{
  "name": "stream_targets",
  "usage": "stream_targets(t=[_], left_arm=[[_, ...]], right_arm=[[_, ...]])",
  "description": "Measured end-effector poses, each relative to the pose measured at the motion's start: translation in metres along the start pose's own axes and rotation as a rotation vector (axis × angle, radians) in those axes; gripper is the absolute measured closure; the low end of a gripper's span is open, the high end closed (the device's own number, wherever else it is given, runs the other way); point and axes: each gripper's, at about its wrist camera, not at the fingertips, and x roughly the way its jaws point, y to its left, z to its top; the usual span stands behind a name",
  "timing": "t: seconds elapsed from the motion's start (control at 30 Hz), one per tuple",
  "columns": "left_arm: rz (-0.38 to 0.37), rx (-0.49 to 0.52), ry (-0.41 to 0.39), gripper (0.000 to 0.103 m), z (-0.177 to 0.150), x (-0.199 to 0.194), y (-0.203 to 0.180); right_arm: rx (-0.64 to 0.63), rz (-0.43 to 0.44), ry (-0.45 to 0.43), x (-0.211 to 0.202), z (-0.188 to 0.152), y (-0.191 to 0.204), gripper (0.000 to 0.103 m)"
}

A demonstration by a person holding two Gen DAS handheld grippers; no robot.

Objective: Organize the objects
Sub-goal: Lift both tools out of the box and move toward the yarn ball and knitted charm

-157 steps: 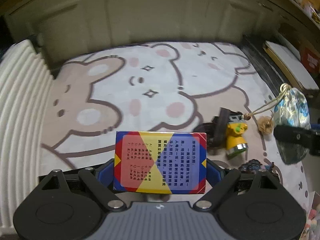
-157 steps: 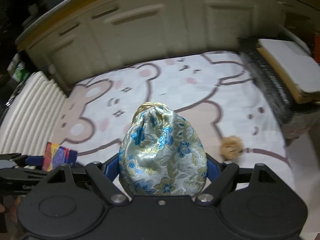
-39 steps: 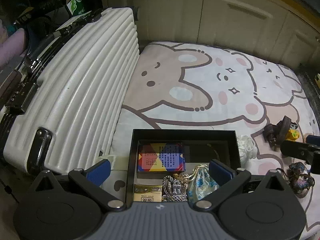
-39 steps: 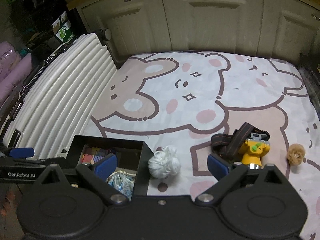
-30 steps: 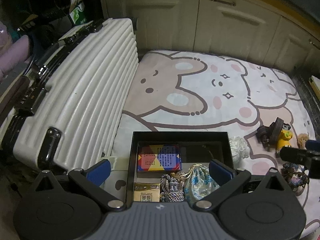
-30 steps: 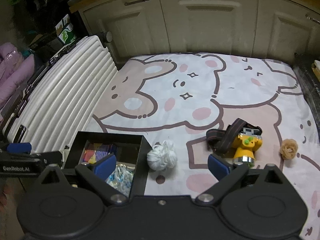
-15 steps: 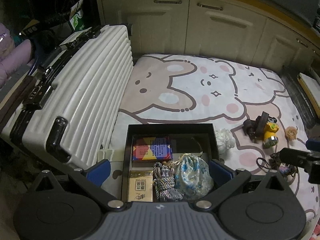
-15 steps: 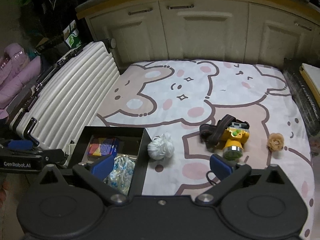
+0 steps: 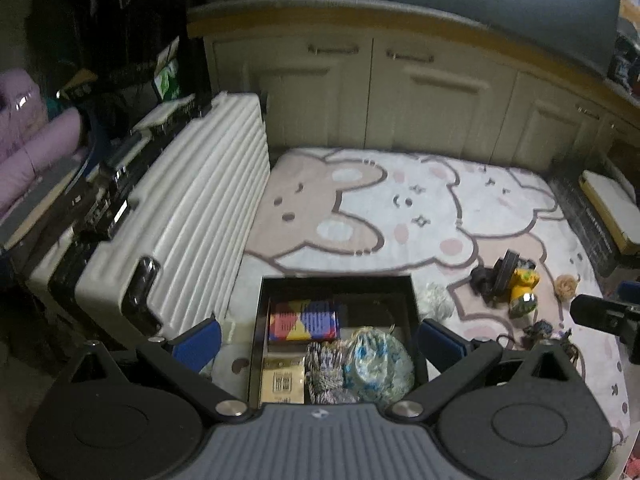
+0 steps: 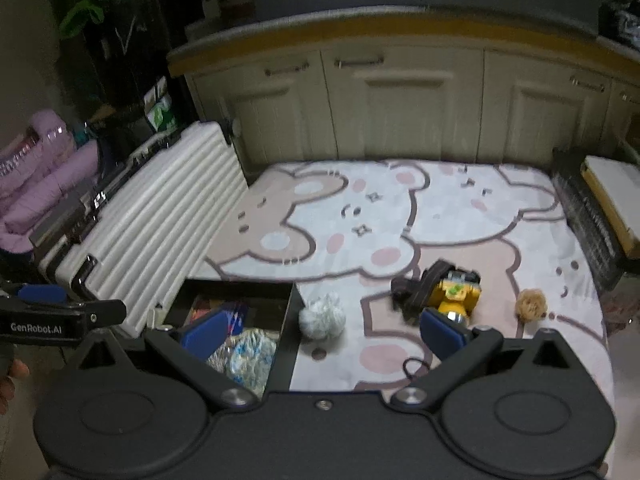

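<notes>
A black box (image 9: 335,281) sits on the bear rug by the suitcase. It holds a red-blue-yellow card box (image 9: 303,319), a floral drawstring pouch (image 9: 376,364), a braided cord bundle (image 9: 325,374) and a tan packet (image 9: 283,380). My left gripper (image 9: 320,338) is open and empty, high above the box. My right gripper (image 10: 322,330) is open and empty, high above the rug right of the box (image 10: 294,312). On the rug lie a white yarn ball (image 10: 322,317), a yellow headlamp (image 10: 448,290), a tan pompom (image 10: 531,305) and a dark beaded trinket (image 9: 546,330).
A white ribbed suitcase (image 9: 184,224) lies left of the rug. Cream cabinets (image 10: 400,108) line the far wall. A dark crate with a white-topped board (image 10: 600,216) borders the rug on the right. Purple bundles (image 10: 44,176) lie far left.
Both grippers have risen and pulled back from the box, so more of the room shows. The card box and the pouch, held earlier, now lie in the box.
</notes>
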Motion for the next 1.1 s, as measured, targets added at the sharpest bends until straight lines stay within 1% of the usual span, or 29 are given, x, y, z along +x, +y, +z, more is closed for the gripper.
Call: stream_targets(t=[0.1,0.2,0.27,0.4,0.57,0.83,0.93,1.1], left_arm=[[0.002,-0.006,-0.035,0.000,0.002,-0.011,-0.001],[0.006,-0.004,-0.045,0.000,0.002,-0.016,-0.002],[0.004,-0.010,-0.050,0.000,0.003,-0.017,-0.003],[-0.017,-0.012,-0.058,0.000,0.006,-0.020,-0.011],[-0.058,0.007,-0.072,0.000,0.011,-0.020,-0.032],[-0.142,0.075,-0.075,0.000,0.019,-0.005,-0.078],[-0.160,0.099,-0.060,0.000,0.024,0.006,-0.096],[-0.183,0.189,-0.069,0.000,0.030,0.020,-0.121]], right_arm=[[0.009,-0.009,-0.027,-0.010,0.002,-0.004,0.000],[0.017,-0.016,-0.036,-0.018,0.002,-0.011,0.000],[0.017,-0.039,-0.045,-0.024,0.002,-0.016,0.000],[0.020,-0.086,-0.056,-0.035,0.000,-0.029,0.000],[0.032,-0.134,-0.073,-0.047,-0.004,-0.050,0.000],[0.082,-0.178,-0.071,-0.050,-0.014,-0.088,0.000],[0.115,-0.187,-0.067,-0.046,-0.017,-0.102,0.000],[0.171,-0.176,-0.044,-0.031,-0.019,-0.120,0.000]])
